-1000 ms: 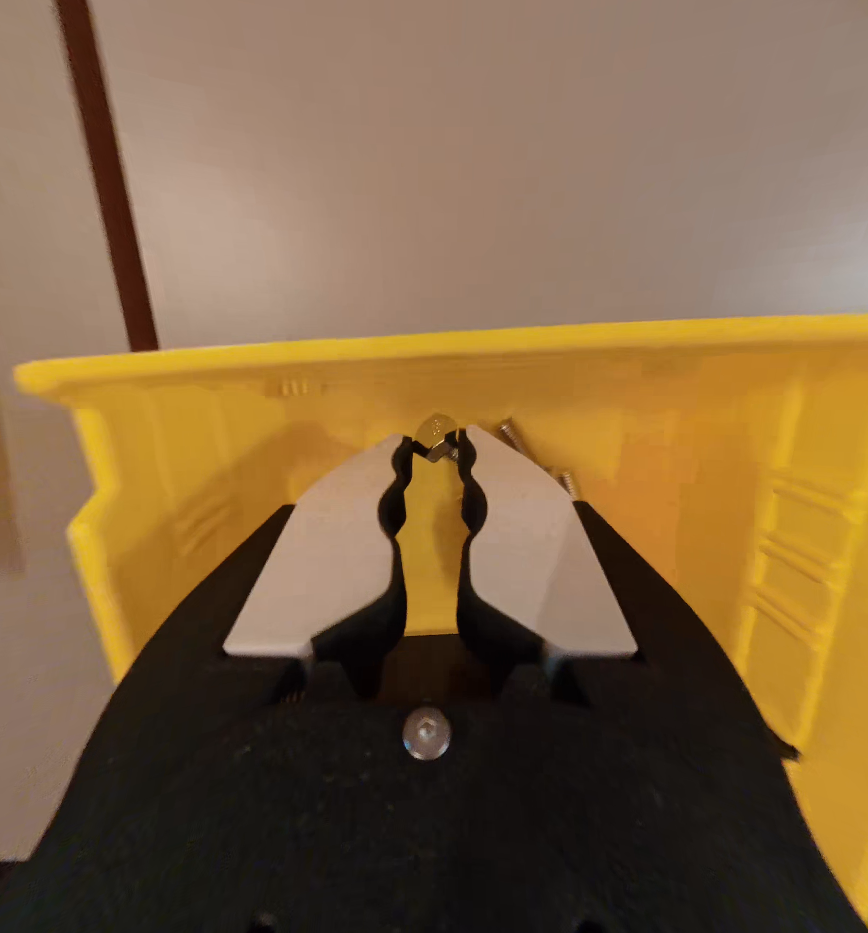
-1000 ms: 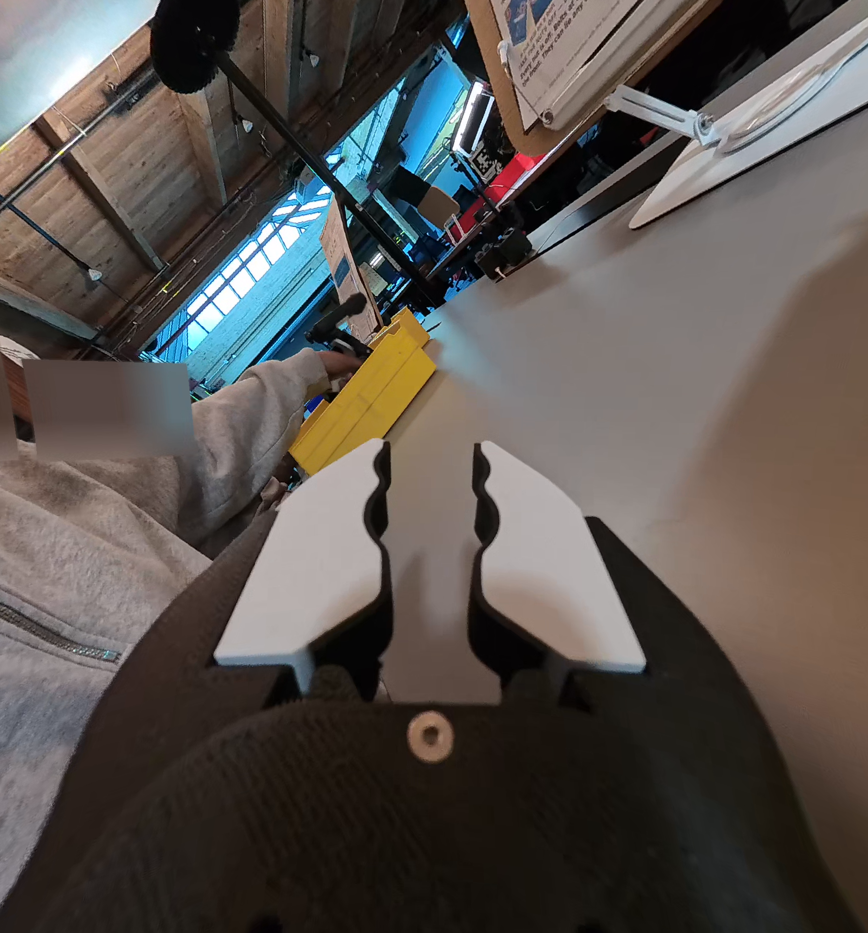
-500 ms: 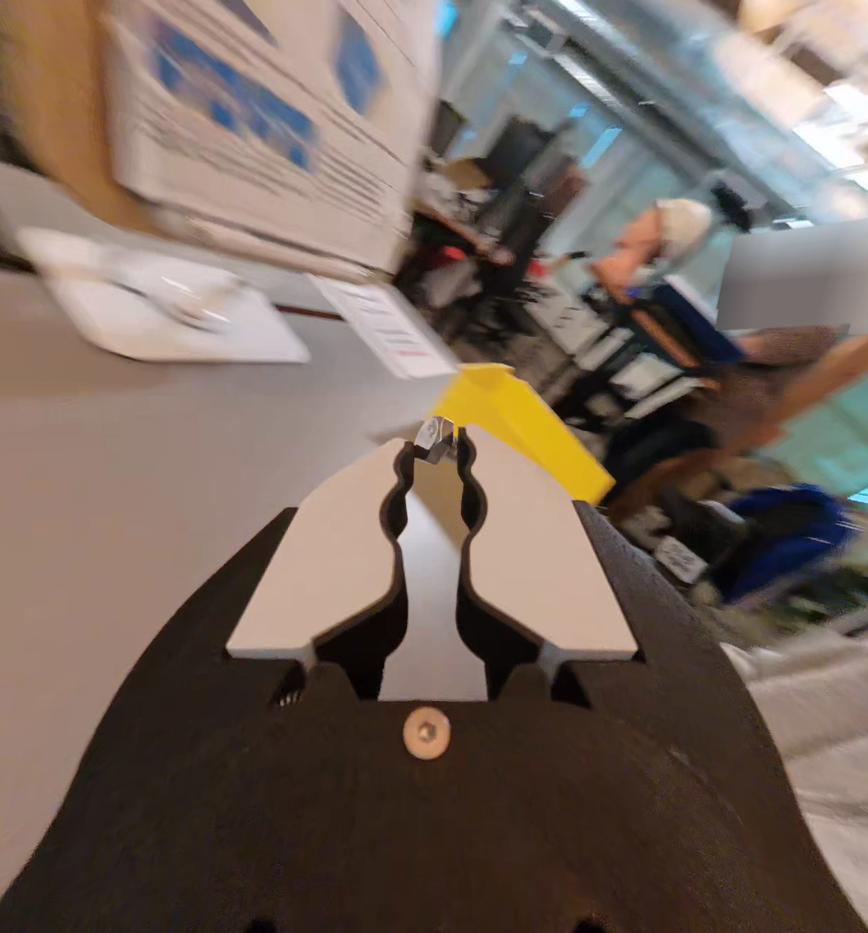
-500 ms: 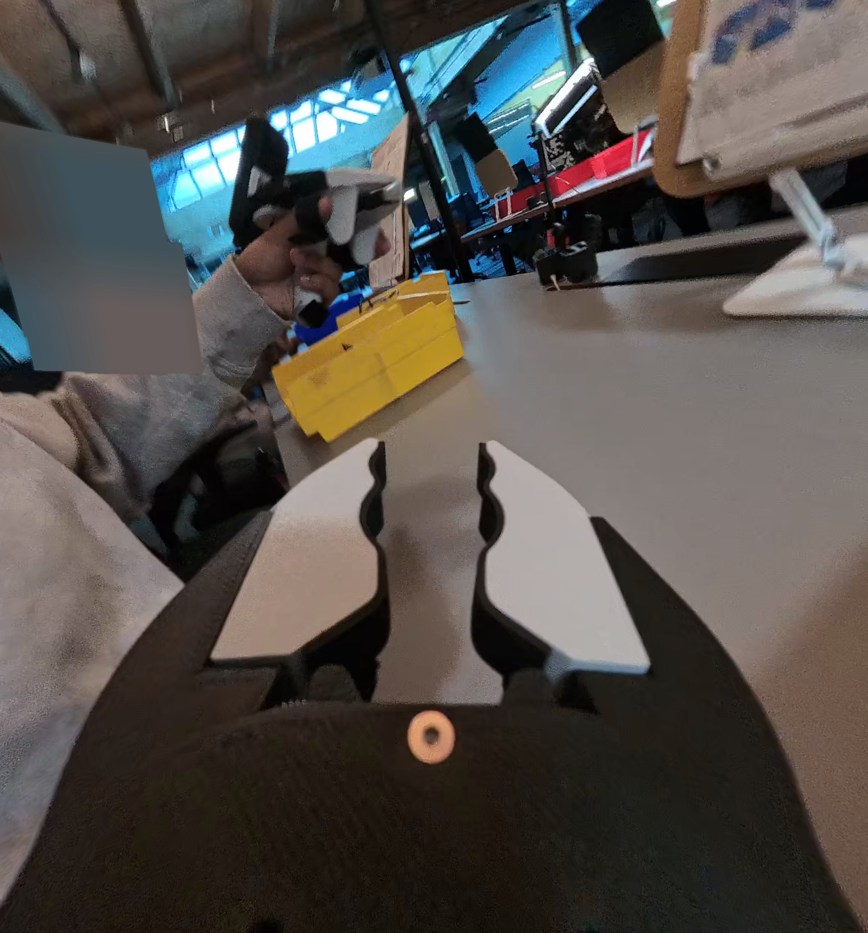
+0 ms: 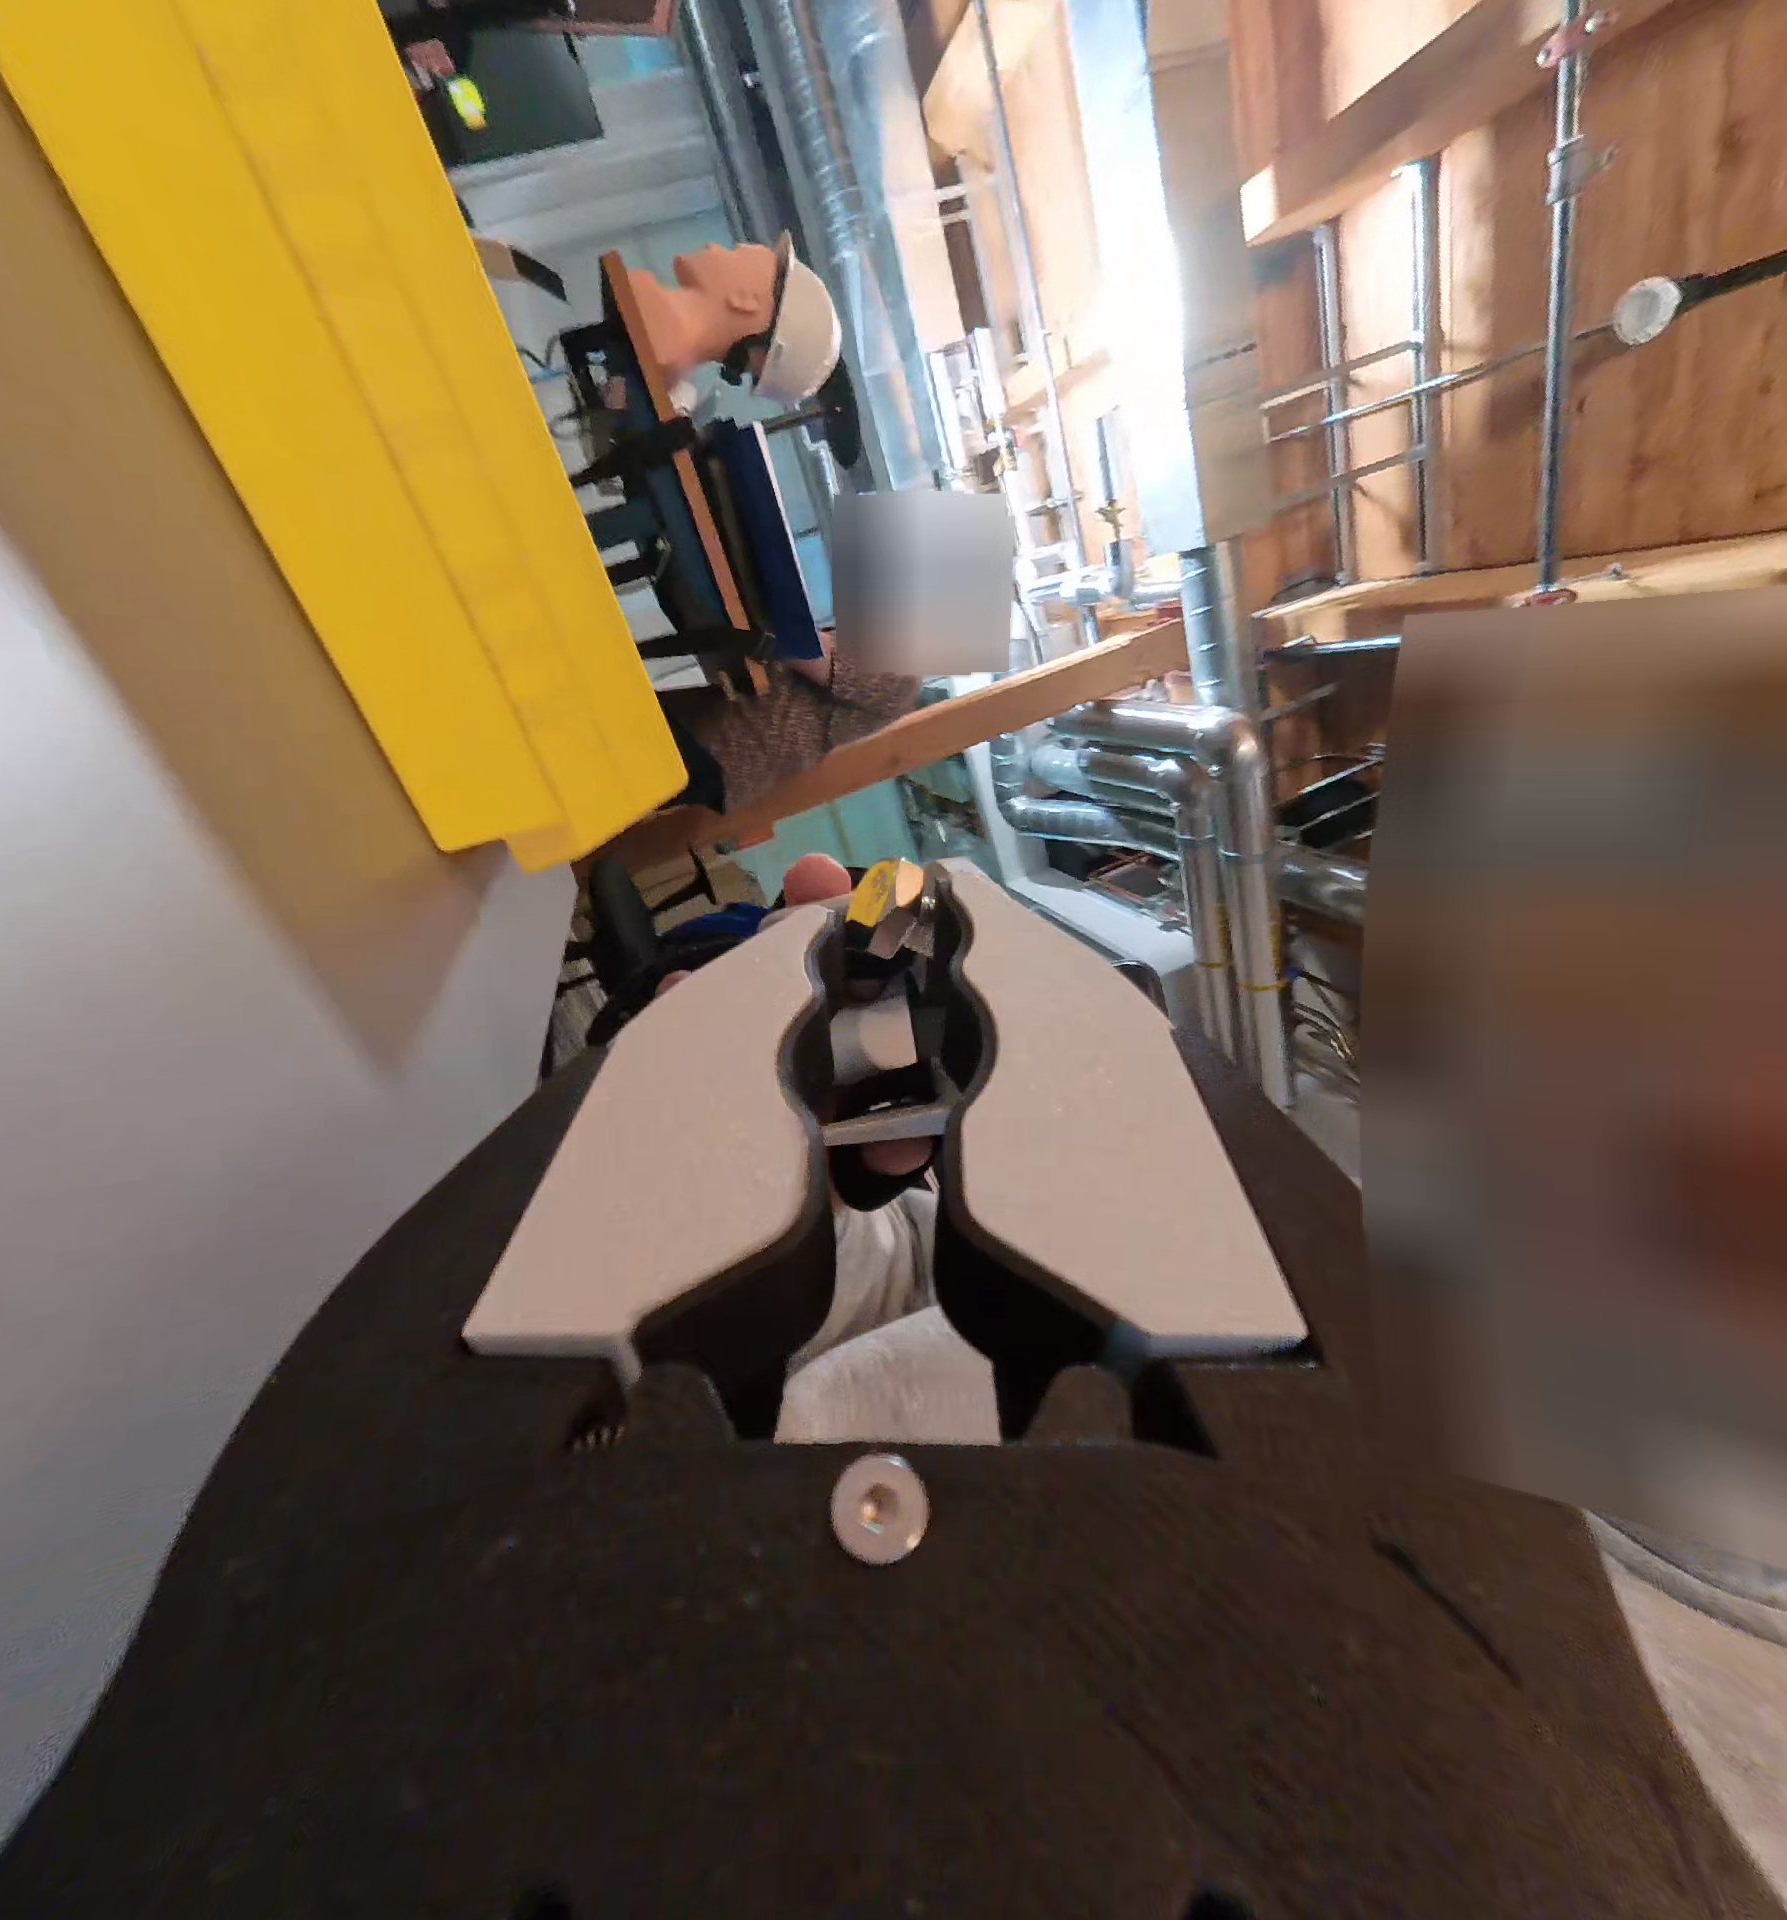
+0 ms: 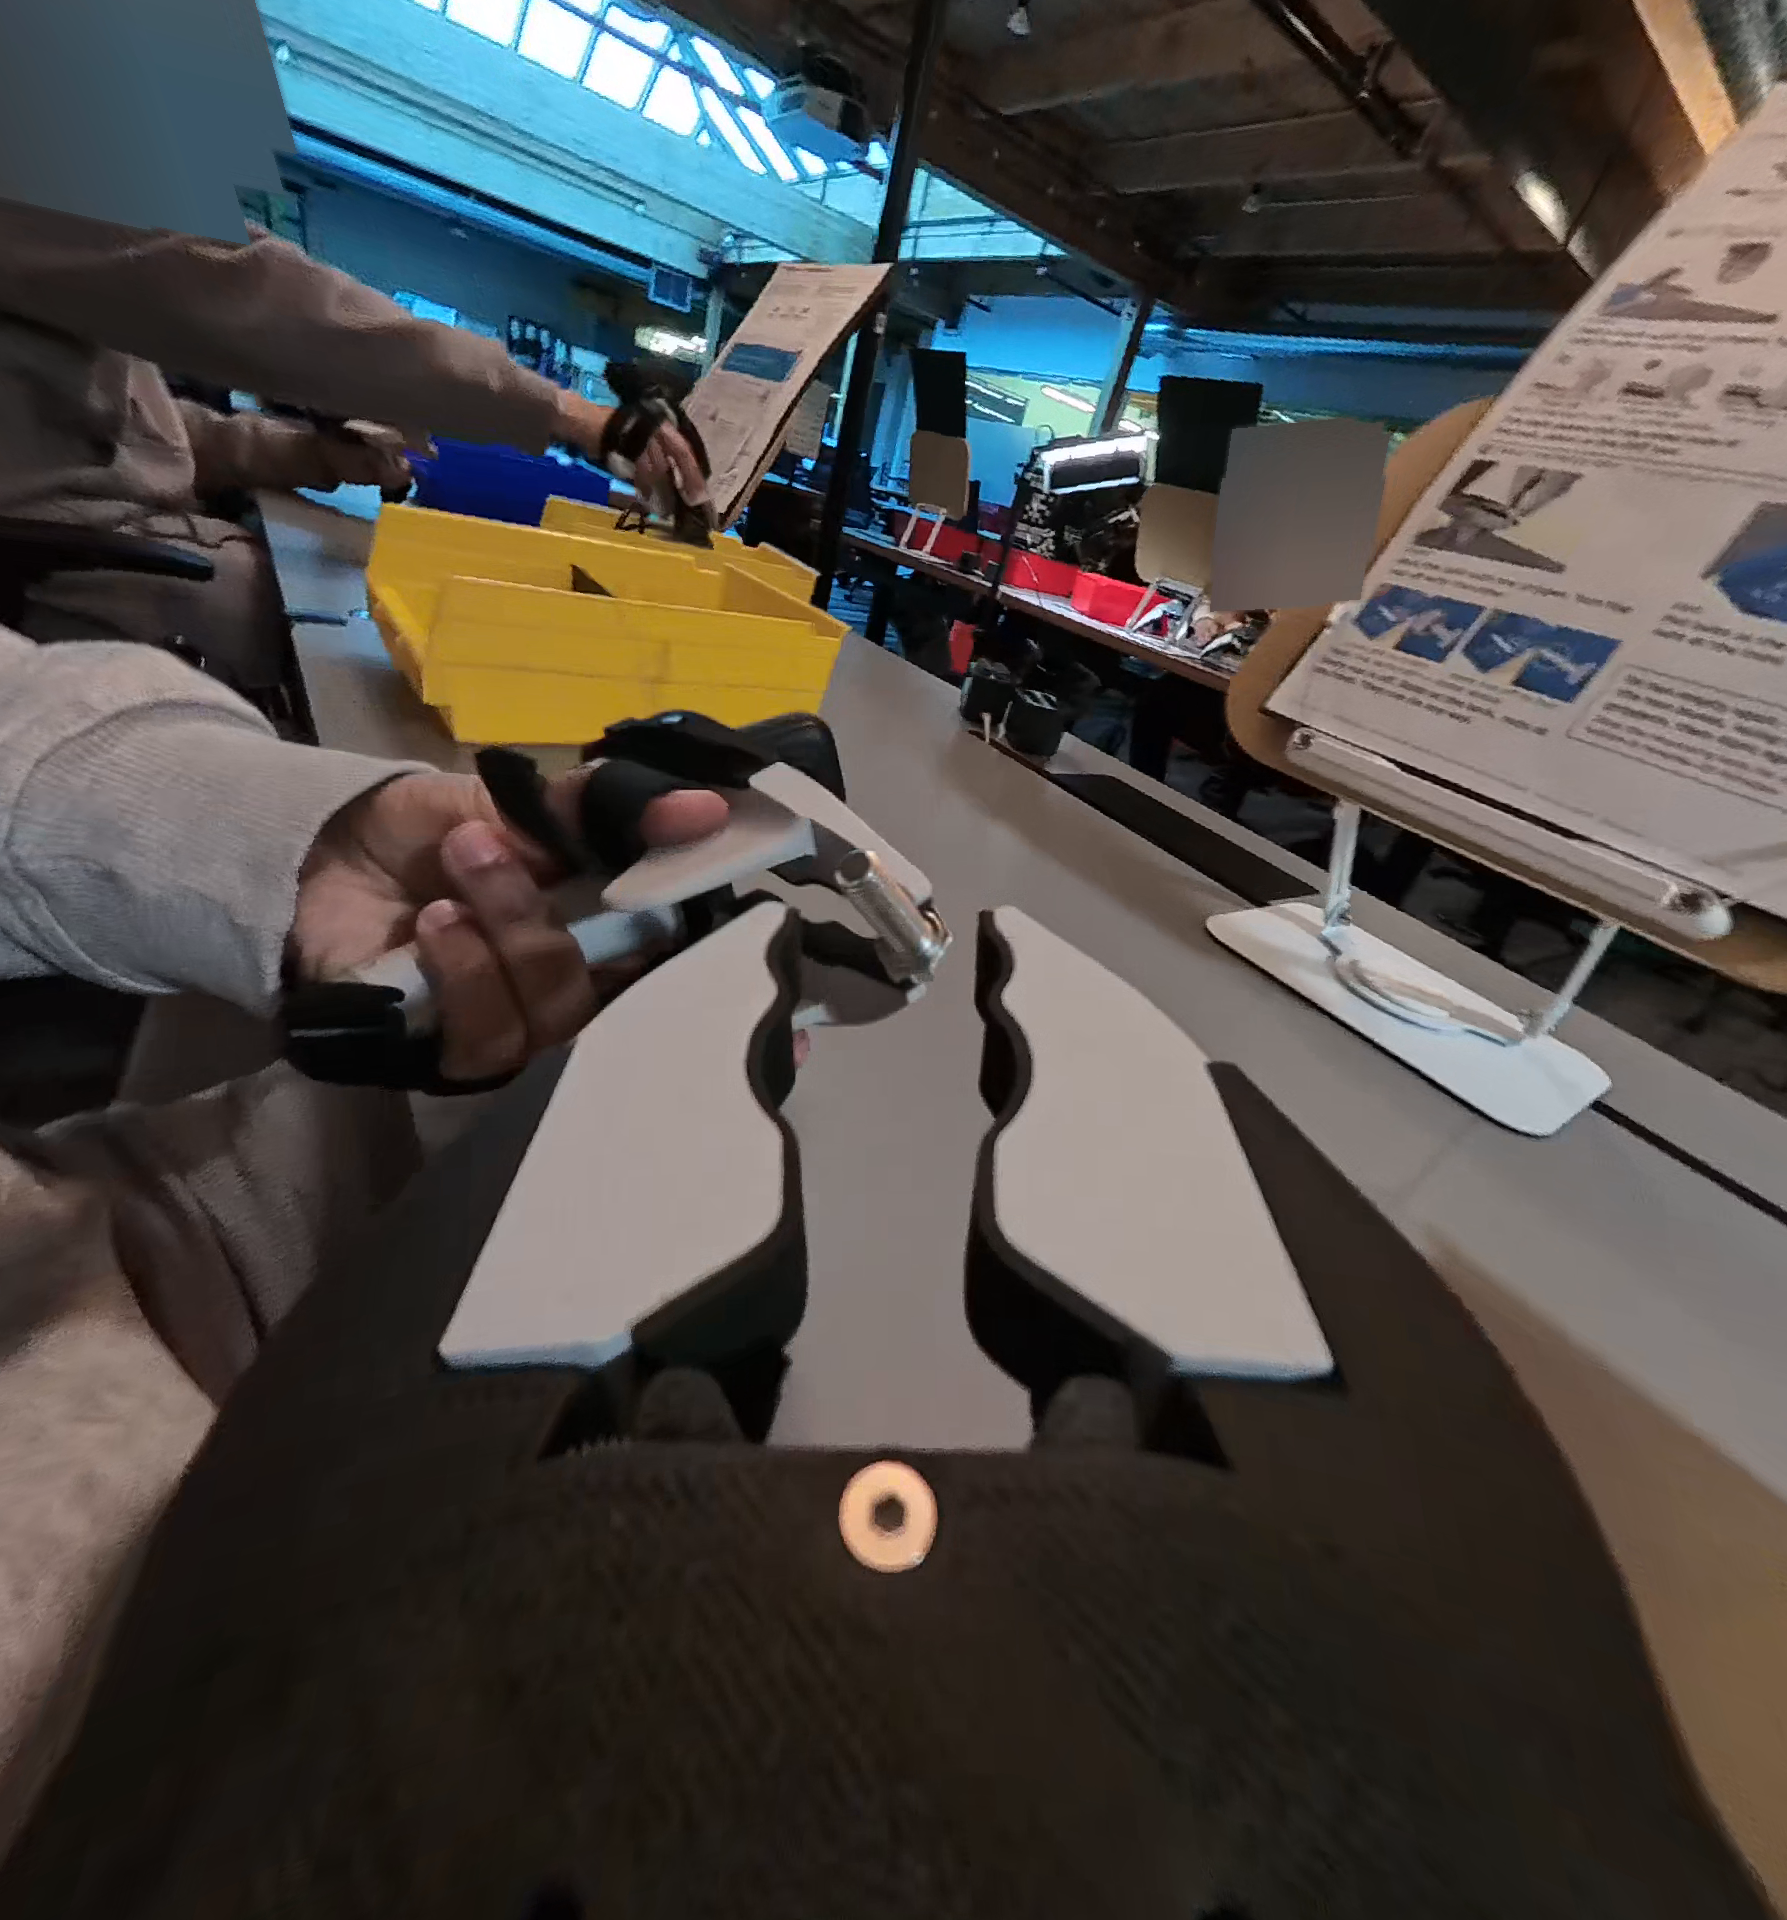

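Silver metal hex-head bolt point(image 5: 884, 914) is pinched right at the tips of the left gripper point(image 5: 884, 920), fingers pressed onto it with only a sliver of gap. In the right wrist view that same gripper is held up off the grey tabletop point(image 6: 1128, 862) by a hand point(image 6: 473, 914) in a light grey sleeve point(image 6: 89, 821), tilted so the bolt's shank pokes out and down, just past the right gripper's left fingertip. The right gripper point(image 6: 884, 925) has its white fingers point(image 6: 1097, 1143) spread apart with nothing between them, hovering low over the table, bolt near but not touching as far as I can tell. Yellow plastic bins point(image 6: 608, 644) sit farther back on the table, a white paper stand point(image 6: 1408, 1008) is off to the right.
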Motion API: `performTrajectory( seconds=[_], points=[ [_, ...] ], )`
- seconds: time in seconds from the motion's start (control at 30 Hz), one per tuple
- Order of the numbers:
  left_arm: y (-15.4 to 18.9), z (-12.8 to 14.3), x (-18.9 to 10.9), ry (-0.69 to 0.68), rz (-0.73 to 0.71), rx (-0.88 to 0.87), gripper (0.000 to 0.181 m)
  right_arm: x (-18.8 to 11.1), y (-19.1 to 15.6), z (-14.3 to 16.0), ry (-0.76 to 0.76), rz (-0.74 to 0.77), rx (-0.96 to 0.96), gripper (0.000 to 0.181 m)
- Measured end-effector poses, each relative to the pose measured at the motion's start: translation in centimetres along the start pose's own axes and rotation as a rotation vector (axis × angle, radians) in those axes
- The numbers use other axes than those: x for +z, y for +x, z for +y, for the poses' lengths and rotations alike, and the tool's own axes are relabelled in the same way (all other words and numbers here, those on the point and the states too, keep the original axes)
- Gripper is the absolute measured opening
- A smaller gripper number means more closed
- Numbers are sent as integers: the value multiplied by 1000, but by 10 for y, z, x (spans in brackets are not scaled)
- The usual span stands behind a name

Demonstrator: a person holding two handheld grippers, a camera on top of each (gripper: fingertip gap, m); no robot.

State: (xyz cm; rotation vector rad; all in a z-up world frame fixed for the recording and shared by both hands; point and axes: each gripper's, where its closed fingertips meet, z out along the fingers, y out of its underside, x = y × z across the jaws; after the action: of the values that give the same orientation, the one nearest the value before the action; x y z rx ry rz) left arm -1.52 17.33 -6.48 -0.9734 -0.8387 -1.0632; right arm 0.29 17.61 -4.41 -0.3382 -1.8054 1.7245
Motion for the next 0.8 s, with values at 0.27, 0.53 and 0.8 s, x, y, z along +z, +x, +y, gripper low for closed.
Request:
performTrajectory(
  seconds=[0.27,0.53,0.8],
  points=[
    [-9,17,5,-78,60,-120,18,3,-9,8,-63,7,-130,21],
    [-8,19,3,-140,61,-41,46,3,-12,6,-61,-26,-106,10],
    [-13,16,0,-240,-161,559,65,-5,10,8,-47,-50,230,10]
  ],
)
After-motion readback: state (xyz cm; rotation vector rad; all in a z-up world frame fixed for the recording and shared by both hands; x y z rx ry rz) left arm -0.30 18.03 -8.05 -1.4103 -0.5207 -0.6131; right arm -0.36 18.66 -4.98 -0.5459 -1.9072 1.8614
